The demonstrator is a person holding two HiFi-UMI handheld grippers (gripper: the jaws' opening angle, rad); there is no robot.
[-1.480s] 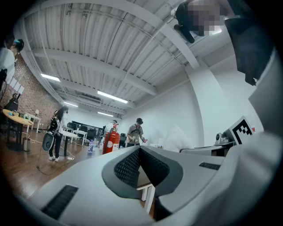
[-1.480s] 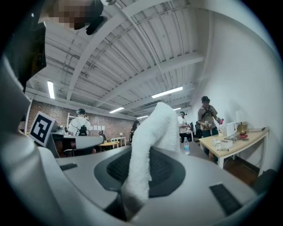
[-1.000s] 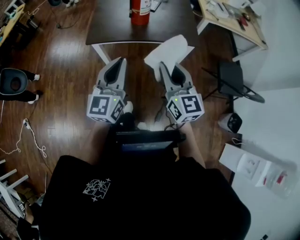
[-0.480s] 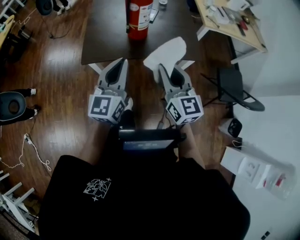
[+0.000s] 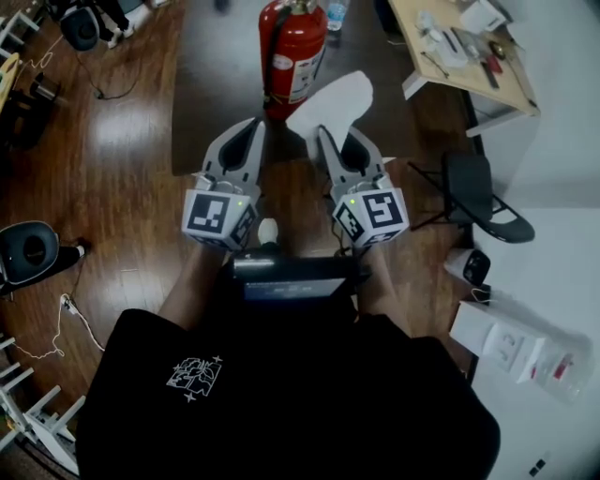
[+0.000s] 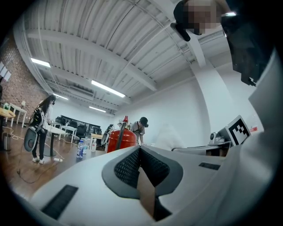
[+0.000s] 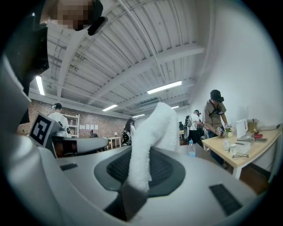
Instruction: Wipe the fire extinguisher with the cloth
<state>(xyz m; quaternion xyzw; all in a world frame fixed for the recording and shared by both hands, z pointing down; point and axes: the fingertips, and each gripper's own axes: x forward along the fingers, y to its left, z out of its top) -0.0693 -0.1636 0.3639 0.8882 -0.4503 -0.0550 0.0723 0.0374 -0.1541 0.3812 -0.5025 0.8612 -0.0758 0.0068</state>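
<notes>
A red fire extinguisher point(image 5: 292, 56) with a white label stands upright on a dark table point(image 5: 211, 66) at the top of the head view; its red top point(image 6: 122, 137) shows just beyond the left jaws. A white cloth point(image 5: 330, 103) sticks out of my right gripper point(image 5: 319, 133), which is shut on it; in the right gripper view the cloth point(image 7: 152, 141) rises from between the jaws. My left gripper point(image 5: 258, 127) is shut with nothing in it, just in front of the extinguisher's base. Both grippers are held side by side, pointing toward the table.
A water bottle point(image 5: 337, 13) stands on the table behind the extinguisher. A light wooden table point(image 5: 462, 42) with small items is at the upper right, a dark folding chair point(image 5: 473, 183) to the right. Cables and a black stool point(image 5: 33, 251) lie on the wooden floor at left. People stand in the background.
The view has closed in on the table: the extinguisher now shows much larger and lower in the picture, near the gripper tips. Both grippers keep the same pose, cloth still held.
</notes>
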